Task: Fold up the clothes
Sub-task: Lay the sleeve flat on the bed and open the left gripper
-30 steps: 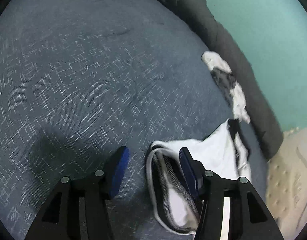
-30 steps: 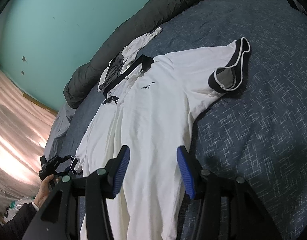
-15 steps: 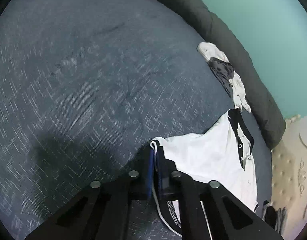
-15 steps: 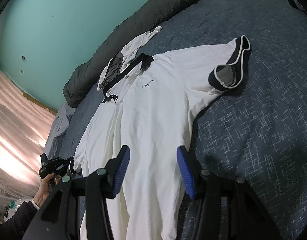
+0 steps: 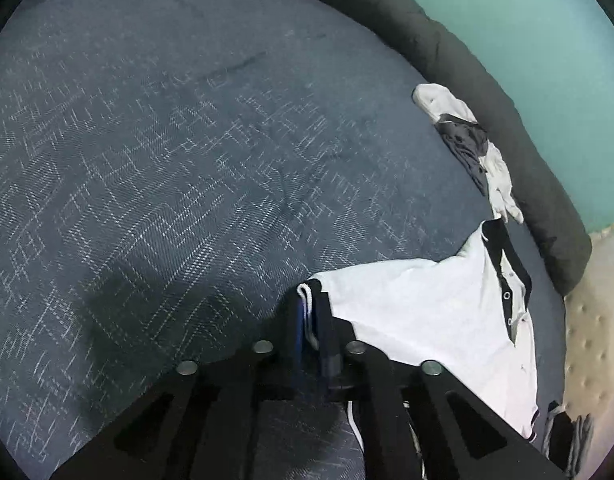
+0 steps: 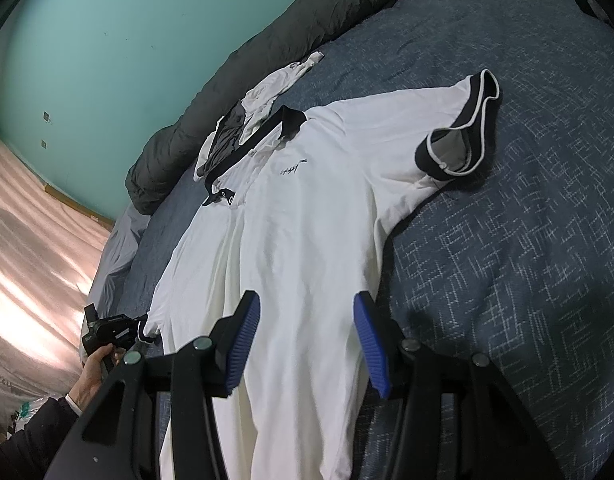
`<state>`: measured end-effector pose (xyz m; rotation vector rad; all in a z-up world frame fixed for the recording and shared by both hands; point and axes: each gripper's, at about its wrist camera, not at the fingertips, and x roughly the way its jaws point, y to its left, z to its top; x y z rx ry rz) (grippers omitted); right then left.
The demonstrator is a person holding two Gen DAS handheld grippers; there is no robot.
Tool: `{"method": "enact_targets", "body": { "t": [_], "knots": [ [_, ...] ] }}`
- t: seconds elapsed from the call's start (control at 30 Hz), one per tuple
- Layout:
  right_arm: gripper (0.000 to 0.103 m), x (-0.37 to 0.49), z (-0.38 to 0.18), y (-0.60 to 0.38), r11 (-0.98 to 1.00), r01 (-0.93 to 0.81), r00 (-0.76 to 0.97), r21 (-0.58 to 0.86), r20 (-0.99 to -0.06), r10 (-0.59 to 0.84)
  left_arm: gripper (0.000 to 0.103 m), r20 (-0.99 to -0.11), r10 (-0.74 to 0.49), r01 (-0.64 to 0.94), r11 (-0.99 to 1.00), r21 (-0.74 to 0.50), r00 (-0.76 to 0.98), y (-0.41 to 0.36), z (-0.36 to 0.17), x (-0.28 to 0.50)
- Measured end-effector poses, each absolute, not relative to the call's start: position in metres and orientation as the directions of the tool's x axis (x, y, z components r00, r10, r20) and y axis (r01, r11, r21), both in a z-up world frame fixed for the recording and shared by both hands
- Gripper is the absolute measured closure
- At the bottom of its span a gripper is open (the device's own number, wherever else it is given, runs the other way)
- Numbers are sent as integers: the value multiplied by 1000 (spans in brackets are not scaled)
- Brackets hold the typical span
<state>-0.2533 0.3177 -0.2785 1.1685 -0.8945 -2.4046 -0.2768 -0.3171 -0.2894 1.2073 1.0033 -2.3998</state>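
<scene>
Since a second ago your left gripper (image 5: 309, 320) has gone from open beside the sleeve cuff to clamped on it — the black, white-piped cuff (image 5: 307, 294) sits pinched between the blue pads. Your right gripper (image 6: 307, 340) hangs open over the lower body of the polo shirt (image 6: 307, 220), holding nothing. That shirt lies face up on the blue patterned bedspread (image 6: 527, 240): white, black collar, open button placket, small chest script, far sleeve cuff curled open. Near its collar sits a crumpled white-and-grey garment (image 6: 247, 120), against the dark rolled duvet (image 6: 267, 52).
</scene>
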Motion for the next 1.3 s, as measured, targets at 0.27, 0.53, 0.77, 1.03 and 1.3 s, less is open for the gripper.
{"method": "enact_targets", "body": {
  "t": [0.27,0.53,0.77,1.03,1.3],
  "knots": [
    [53,-252,-279,316,-746,18,-612,665,-583,-535,55,-783,34,415,-834,-364,-621,-287,-250,-268],
    [53,-250,-275,317,-741,21,-623,671,-571,-535,83,-799,142,290,-883,-368,-585,-239,-251,-276],
    [53,-250,-276,324,-730,8,-628,684,-565,-535,88,-859,119,358,-874,-328,-497,-237,-291,-263],
    [53,-251,-280,330,-723,-19,-633,691,-568,-526,88,-824,57,343,-891,-297,-564,-232,-274,-241],
    [50,-253,-279,361,-707,-110,-673,699,-576,-464,76,-769,73,320,-882,-347,-635,-209,-268,-221]
  ]
}}
